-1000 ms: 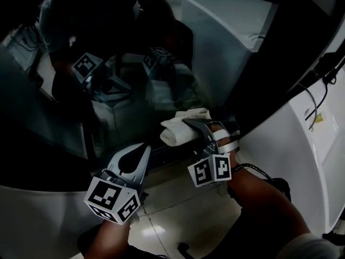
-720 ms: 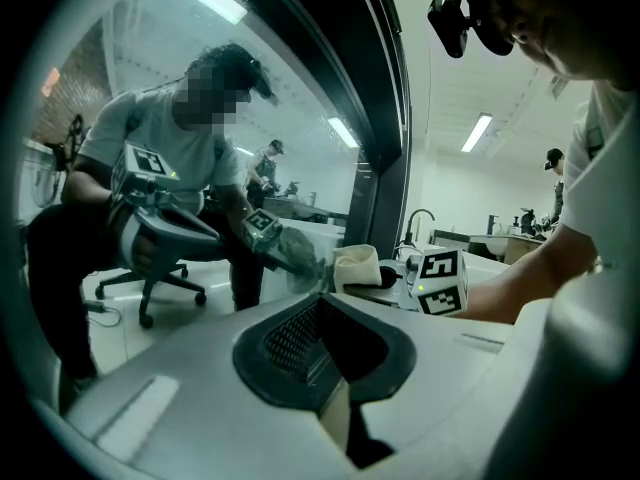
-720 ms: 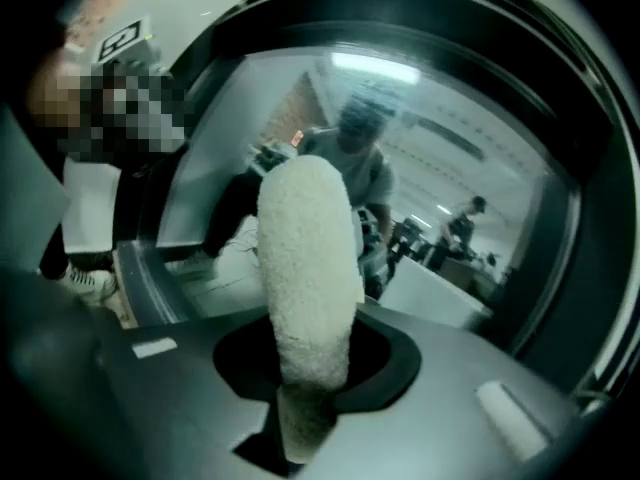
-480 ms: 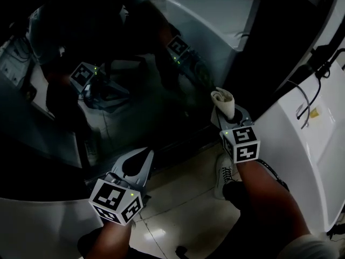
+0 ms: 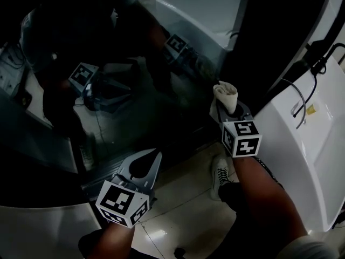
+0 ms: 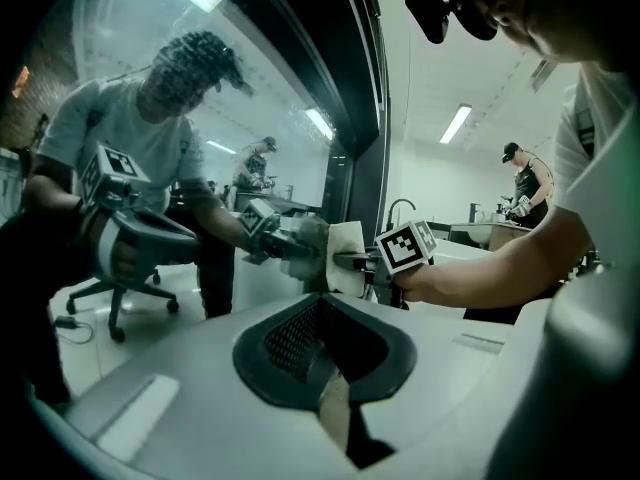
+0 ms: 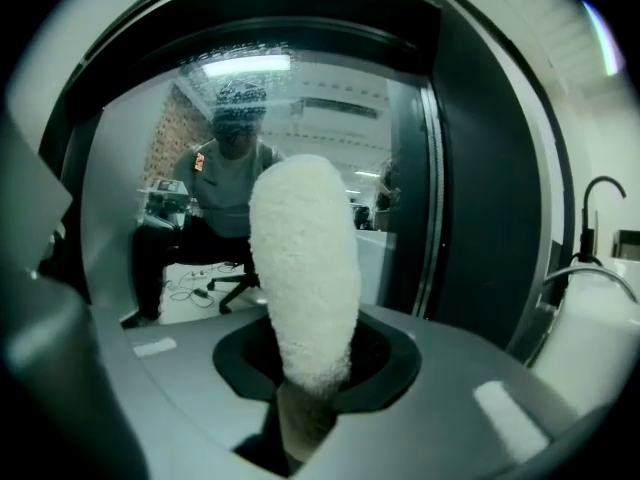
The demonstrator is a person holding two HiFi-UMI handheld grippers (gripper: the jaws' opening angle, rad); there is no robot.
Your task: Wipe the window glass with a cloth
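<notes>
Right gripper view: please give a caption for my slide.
Right gripper grips a white cloth facing the window glass.

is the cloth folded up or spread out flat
Folded up: the cloth stands as a thick rolled wad clamped in the right gripper, not spread flat.

left tool (image 5: 146, 162) low, jaws seemingly together | right tool (image 5: 228, 109) raised, clamping cloth (image 5: 225, 93)
</notes>
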